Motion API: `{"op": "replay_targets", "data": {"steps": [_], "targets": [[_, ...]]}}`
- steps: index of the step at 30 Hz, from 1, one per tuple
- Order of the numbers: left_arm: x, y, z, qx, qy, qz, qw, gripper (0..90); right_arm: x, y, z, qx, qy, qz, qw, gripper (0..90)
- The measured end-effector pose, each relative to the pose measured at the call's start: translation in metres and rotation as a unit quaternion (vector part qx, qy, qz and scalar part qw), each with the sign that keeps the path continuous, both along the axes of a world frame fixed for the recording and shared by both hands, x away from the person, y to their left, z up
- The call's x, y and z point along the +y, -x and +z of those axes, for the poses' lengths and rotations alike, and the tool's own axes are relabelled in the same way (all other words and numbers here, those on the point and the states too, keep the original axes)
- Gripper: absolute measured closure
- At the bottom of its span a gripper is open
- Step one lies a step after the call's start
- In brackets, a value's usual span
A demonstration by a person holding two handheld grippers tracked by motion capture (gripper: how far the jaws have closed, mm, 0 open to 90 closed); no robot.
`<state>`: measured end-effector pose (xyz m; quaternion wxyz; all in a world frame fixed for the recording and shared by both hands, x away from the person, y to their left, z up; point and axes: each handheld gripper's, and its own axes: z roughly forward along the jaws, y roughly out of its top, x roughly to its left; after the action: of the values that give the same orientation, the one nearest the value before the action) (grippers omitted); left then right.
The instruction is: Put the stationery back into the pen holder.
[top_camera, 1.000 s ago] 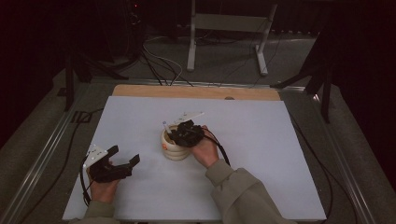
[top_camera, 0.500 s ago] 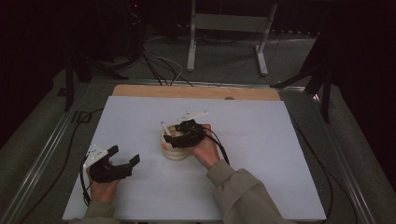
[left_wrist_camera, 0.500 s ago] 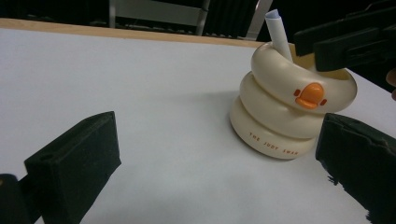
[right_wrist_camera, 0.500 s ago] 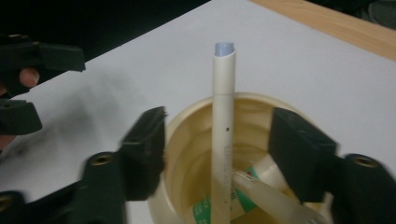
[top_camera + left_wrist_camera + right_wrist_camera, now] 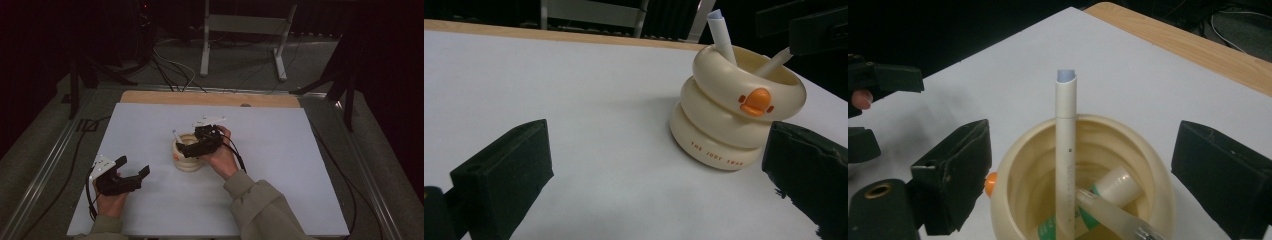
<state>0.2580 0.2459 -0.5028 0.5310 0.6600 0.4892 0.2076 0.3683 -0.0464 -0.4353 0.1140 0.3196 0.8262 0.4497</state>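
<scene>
A: From the high view, where does the work sit?

B: The cream pen holder (image 5: 187, 154) stands near the middle of the white counter (image 5: 280, 165). The right gripper (image 5: 192, 148) hovers right over its mouth, while the left gripper (image 5: 134, 172) rests well apart, down by the near-left edge. So the right hand is plainly the nearer one.

A: And the left gripper view?

B: Its jaws stand wide with nothing between them, looking level across the counter at the holder (image 5: 736, 112). A white pen (image 5: 723, 37) leans up out of the rim, tilted toward the left of that picture.

A: The right gripper view?

B: It looks down into the holder (image 5: 1083, 180). The white pen (image 5: 1066, 150) runs up the middle, its long axis pointing away from the camera between the two pads, resting against the far rim. The jaws have just been opening: they stand released on either side of the pen, touching neither it nor the other pens lying in the bottom.

A: So what does the next move turn on?

B: I'd judge the pen is let go, standing in the holder; the right gripper need only lift clear along the pen's axis without knocking it.
</scene>
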Motion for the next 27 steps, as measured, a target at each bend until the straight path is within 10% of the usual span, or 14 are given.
{"op": "replay_targets", "data": {"steps": [27], "targets": [[0.001, 0.0, 0.0, -0.001, 0.0, 0.005, 1.0, 0.1, -0.044, -0.008, 0.014, -0.006, -0.002, -0.023, 0.9997, 0.0]]}}
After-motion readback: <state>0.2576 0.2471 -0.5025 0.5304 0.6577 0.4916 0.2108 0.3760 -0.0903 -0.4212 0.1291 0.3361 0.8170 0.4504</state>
